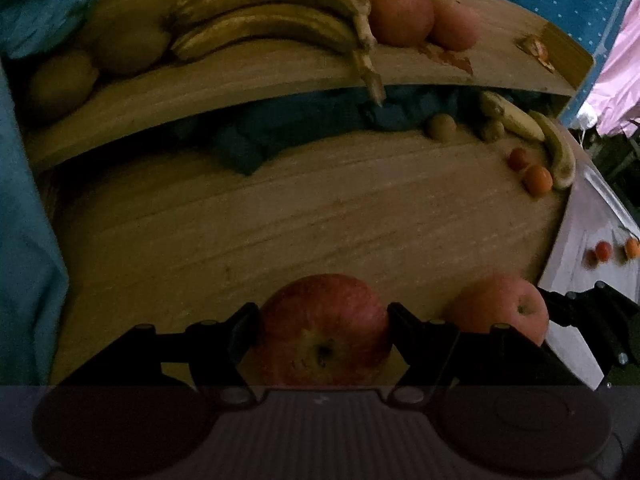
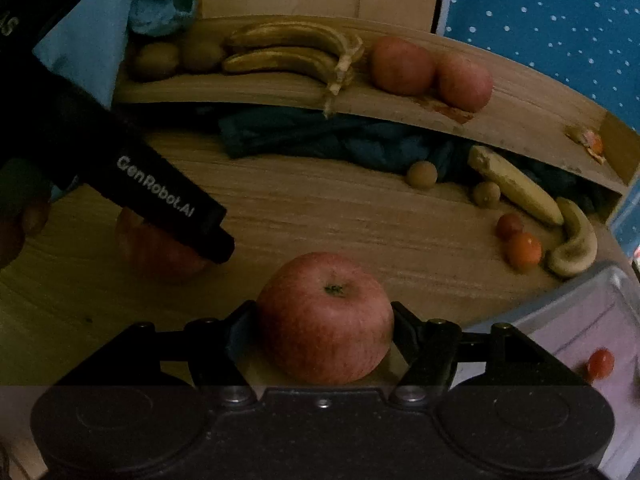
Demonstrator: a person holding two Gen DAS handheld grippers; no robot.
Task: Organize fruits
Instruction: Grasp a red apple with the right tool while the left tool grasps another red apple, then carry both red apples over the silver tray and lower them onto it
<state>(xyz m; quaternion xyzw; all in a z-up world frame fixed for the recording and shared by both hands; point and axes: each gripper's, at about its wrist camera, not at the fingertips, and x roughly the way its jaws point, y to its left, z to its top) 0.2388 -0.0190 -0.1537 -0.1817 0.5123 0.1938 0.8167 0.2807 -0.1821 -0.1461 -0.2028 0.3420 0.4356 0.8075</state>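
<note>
**Two apples gripped over the lower wooden board**

Left wrist view: a red apple (image 1: 324, 330) sits between the black fingers of the left gripper (image 1: 323, 326), blossom end toward the camera; both jaws press against its sides, grasping it just above the lower wooden board (image 1: 280, 220). A second apple (image 1: 502, 306), stem end visible, lies just to the right, with part of the right gripper behind it. In the right wrist view this second apple (image 2: 325, 318) is clamped between the jaws of the right gripper (image 2: 324, 320), stem up. The left gripper's black body (image 2: 160, 192), lettered "GenRobot.AI", crosses the left of that view above its own apple (image 2: 160, 252).

Farther back on the lower board lie two small brown round fruits (image 2: 422, 175), two loose bananas (image 2: 516, 188) and two small orange-red fruits (image 2: 522, 250). A dark blue cloth (image 2: 340, 136) is bunched beneath the raised shelf (image 2: 500, 120). On the shelf rest two kiwis (image 2: 156, 60), a bunch of bananas (image 2: 288, 48), two more apples (image 2: 402, 65) and a scrap of peel (image 2: 588, 138). A pale tray (image 2: 580, 320) at the right holds a small red fruit (image 2: 600, 362).
</note>
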